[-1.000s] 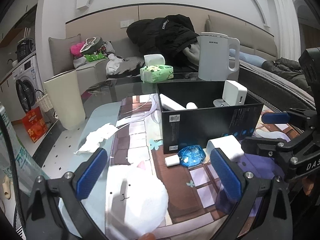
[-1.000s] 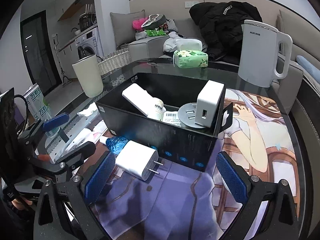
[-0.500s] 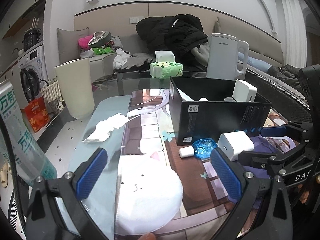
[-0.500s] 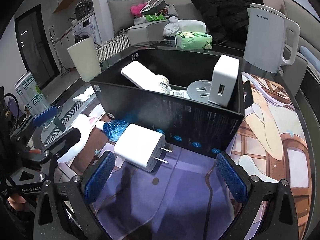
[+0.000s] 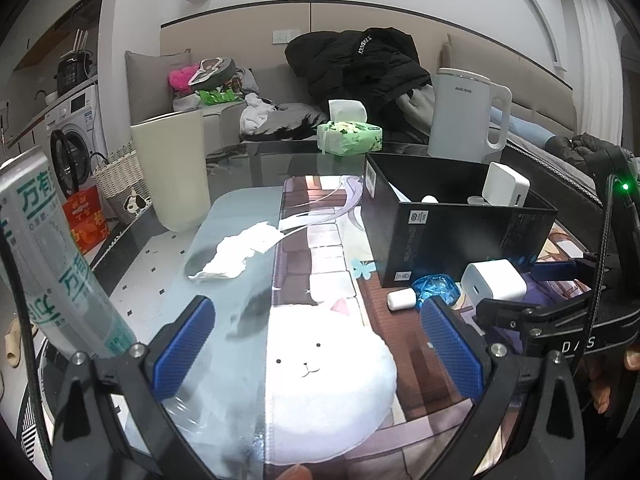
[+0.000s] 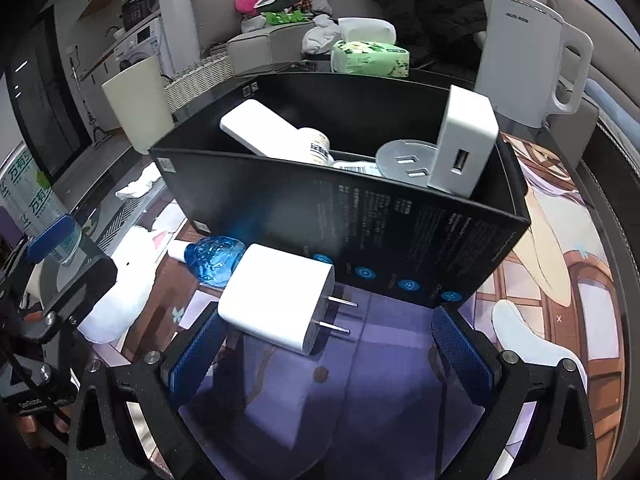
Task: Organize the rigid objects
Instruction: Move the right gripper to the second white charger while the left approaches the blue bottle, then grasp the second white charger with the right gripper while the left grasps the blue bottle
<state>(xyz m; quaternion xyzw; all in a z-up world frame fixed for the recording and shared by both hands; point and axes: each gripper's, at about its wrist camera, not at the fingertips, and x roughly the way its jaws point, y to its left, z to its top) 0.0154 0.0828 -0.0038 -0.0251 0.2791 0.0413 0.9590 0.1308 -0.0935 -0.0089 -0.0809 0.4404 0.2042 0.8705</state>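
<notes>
A black box (image 6: 360, 232) stands on the printed mat and holds a white power bank (image 6: 260, 130), a small bottle (image 6: 318, 148), a round grey adapter (image 6: 404, 160) and a white USB charger (image 6: 464, 140). A white plug charger (image 6: 276, 296) lies on the mat just in front of the box, prongs to the right, next to a blue bottle (image 6: 214, 258). My right gripper (image 6: 328, 356) is open and low, with the plug charger by its left finger. My left gripper (image 5: 316, 356) is open and empty above a white cat cushion (image 5: 320, 380). The box (image 5: 452, 232) and the plug charger (image 5: 494, 286) also show in the left wrist view.
A white kettle (image 6: 528, 56) and a green tissue pack (image 6: 370, 58) stand behind the box. A cream bin (image 5: 172, 172), a crumpled tissue (image 5: 240, 252) and a green-and-white can (image 5: 52, 264) are at the left. A sofa with clothes lies beyond.
My right gripper has moved forward and down towards the plug charger, which now lies by its left finger. My left gripper has pulled back and to the left, away from the box.
</notes>
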